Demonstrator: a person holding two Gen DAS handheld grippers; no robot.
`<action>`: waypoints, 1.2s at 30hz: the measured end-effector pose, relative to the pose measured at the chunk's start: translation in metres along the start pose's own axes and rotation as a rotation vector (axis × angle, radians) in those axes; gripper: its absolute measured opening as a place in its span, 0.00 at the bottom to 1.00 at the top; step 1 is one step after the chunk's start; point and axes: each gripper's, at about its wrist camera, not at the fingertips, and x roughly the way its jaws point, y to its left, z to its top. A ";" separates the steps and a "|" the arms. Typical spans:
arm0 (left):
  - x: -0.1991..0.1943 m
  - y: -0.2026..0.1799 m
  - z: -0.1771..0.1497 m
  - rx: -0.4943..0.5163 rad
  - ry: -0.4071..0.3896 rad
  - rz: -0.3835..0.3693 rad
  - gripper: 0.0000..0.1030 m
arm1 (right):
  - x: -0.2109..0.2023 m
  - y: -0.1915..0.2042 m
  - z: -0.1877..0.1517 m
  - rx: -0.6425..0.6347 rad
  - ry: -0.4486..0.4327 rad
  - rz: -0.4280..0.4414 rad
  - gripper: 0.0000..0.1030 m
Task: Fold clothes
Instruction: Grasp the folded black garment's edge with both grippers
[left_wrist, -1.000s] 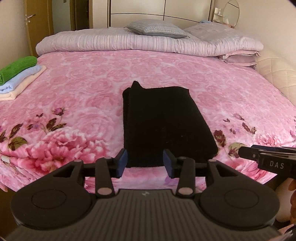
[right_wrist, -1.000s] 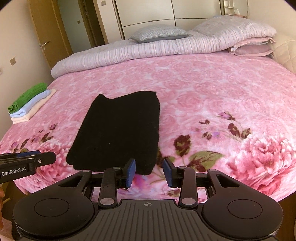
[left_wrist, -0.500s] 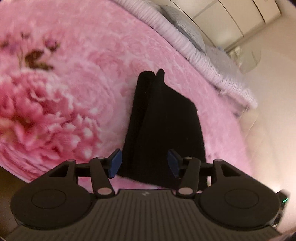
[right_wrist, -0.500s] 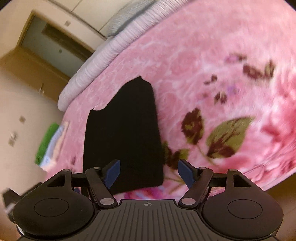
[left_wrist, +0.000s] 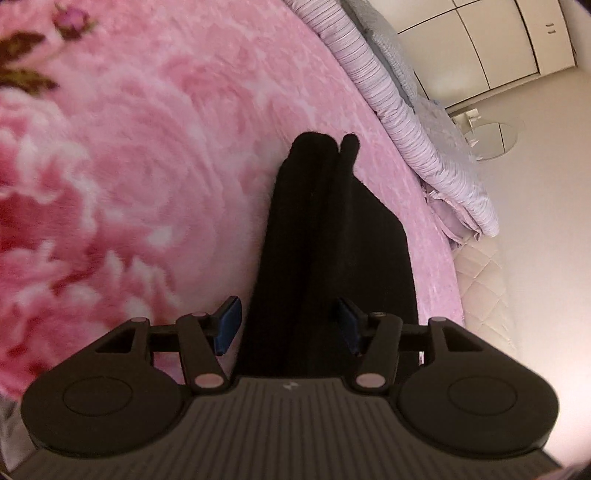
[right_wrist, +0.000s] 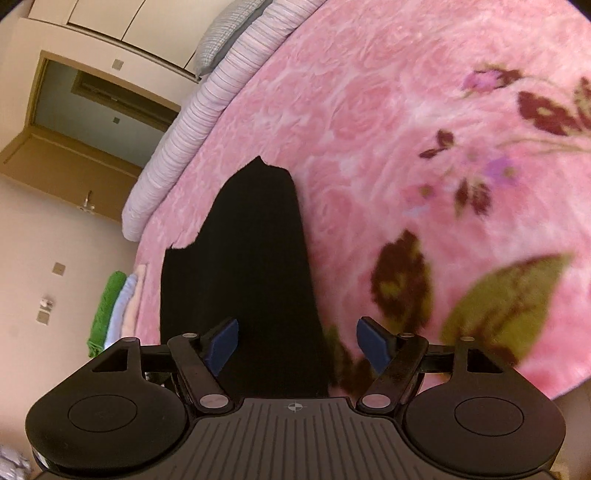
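Pink floral bed (left_wrist: 155, 155) fills both views. At far left a folded stack (right_wrist: 110, 310) waits, already done I judge. My left gripper (left_wrist: 288, 328) is spread over the near left edge of the black garment (left_wrist: 332, 240), pinching nothing. My right gripper (right_wrist: 295, 345) is spread over its near right corner. It lies folded to a strip; another fold remains, I judge.

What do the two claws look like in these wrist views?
Both are matte black. The left claw and the right claw each have blue pads on angled fingers with pale round pivots, round discs at both sides, and a ribbed body bearing a small centre mark.
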 end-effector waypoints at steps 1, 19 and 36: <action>0.004 0.000 0.002 -0.002 0.007 -0.012 0.50 | 0.004 0.000 0.002 0.005 0.006 0.008 0.73; 0.052 -0.002 0.029 0.067 0.113 -0.133 0.32 | 0.070 0.008 0.030 -0.075 0.133 0.105 0.53; -0.101 -0.061 0.119 0.059 0.140 -0.073 0.26 | 0.043 0.182 0.028 0.014 0.223 0.063 0.42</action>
